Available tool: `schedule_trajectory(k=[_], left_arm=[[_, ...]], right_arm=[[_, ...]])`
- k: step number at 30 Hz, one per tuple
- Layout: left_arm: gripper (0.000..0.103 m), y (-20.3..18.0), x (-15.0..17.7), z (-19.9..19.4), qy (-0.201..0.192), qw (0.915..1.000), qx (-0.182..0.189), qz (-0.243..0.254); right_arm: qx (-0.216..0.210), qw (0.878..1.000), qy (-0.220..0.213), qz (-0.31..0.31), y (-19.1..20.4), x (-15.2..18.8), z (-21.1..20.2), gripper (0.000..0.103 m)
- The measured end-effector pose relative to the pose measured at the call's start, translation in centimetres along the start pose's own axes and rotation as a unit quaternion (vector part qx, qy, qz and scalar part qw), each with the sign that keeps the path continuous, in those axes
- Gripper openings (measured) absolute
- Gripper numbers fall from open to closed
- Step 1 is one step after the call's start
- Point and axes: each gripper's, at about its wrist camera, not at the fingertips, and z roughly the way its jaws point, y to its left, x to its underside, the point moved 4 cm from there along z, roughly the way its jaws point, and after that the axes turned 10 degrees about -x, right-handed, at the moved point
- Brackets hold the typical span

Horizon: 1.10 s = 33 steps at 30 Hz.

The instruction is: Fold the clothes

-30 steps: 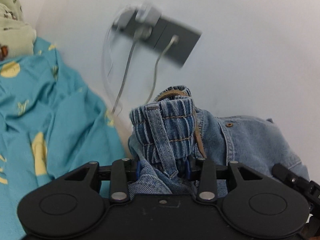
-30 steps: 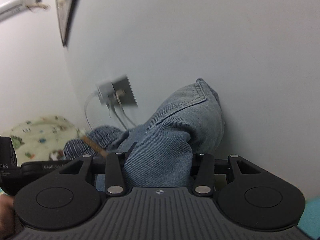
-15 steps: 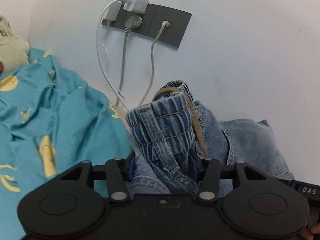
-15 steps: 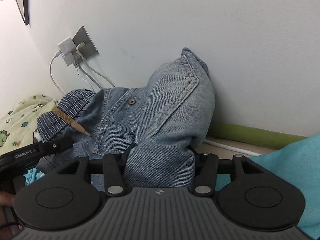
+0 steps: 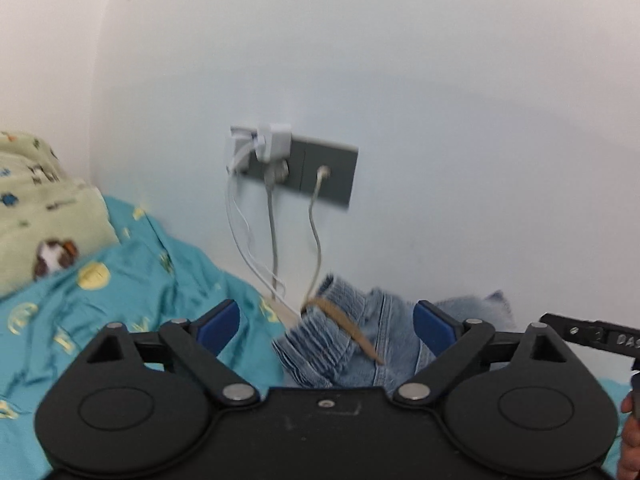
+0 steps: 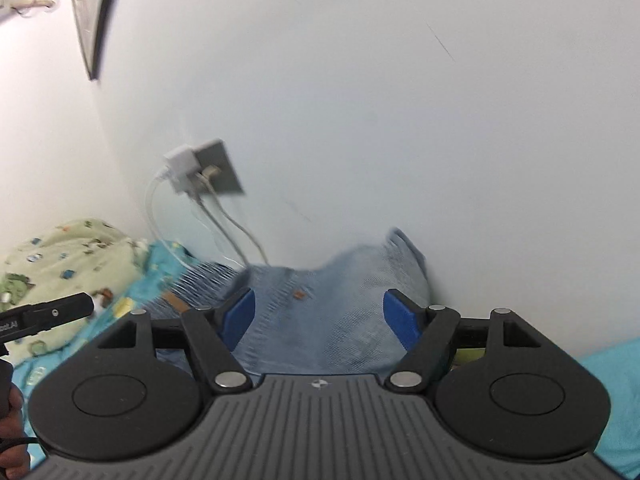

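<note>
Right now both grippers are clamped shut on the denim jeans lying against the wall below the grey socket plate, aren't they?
Not quite. Both wrist views show the left gripper and right gripper open, their blue pads spread apart and gripping nothing. The rest holds: the denim jeans lie against the wall below the grey socket plate.

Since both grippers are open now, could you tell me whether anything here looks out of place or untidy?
Yes: the jeans lie bunched in a crumpled heap against the wall rather than flat, just below the hanging cables of the socket. The left gripper and right gripper are open, holding nothing.
</note>
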Motion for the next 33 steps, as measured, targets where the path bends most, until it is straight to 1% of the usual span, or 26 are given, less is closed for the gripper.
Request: schedule_trajectory(k=[4,10,14,17,21,26,30,33], left_arm=[[0.097,1.0,-2.2,-4.4,-0.021,0.9993,-0.028,0.011],[0.098,3.5,-4.4,-10.7,-0.037,0.9969,-0.069,0.001],[0.101,4.9,-5.3,-15.2,-0.048,0.9934,-0.104,0.000],[0.101,6.1,-5.2,-18.5,-0.044,0.9908,-0.128,-0.004],[0.102,8.2,-4.3,-23.2,-0.052,0.9834,-0.174,-0.011],[0.102,10.9,-2.8,-28.5,-0.056,0.9718,-0.228,-0.023],[0.103,13.5,-1.3,-31.1,-0.051,0.9598,-0.274,-0.029],[0.103,15.7,-0.1,-31.8,-0.042,0.9528,-0.298,-0.040]], right_arm=[[-0.029,1.000,-0.006,-0.010,2.5,-1.9,-0.7,0.074],[-0.085,0.996,-0.002,-0.033,7.3,-4.5,-2.3,0.074],[-0.125,0.990,-0.004,-0.067,11.6,-5.6,-4.1,0.074],[-0.155,0.985,-0.002,-0.075,14.7,-5.8,-5.1,0.074],[-0.198,0.976,0.010,-0.090,18.8,-4.8,-6.0,0.074],[-0.251,0.961,0.026,-0.112,23.9,-3.2,-7.0,0.074],[-0.290,0.947,0.045,-0.128,27.8,-1.1,-7.3,0.074],[-0.315,0.937,0.062,-0.141,30.7,1.0,-7.1,0.074]])
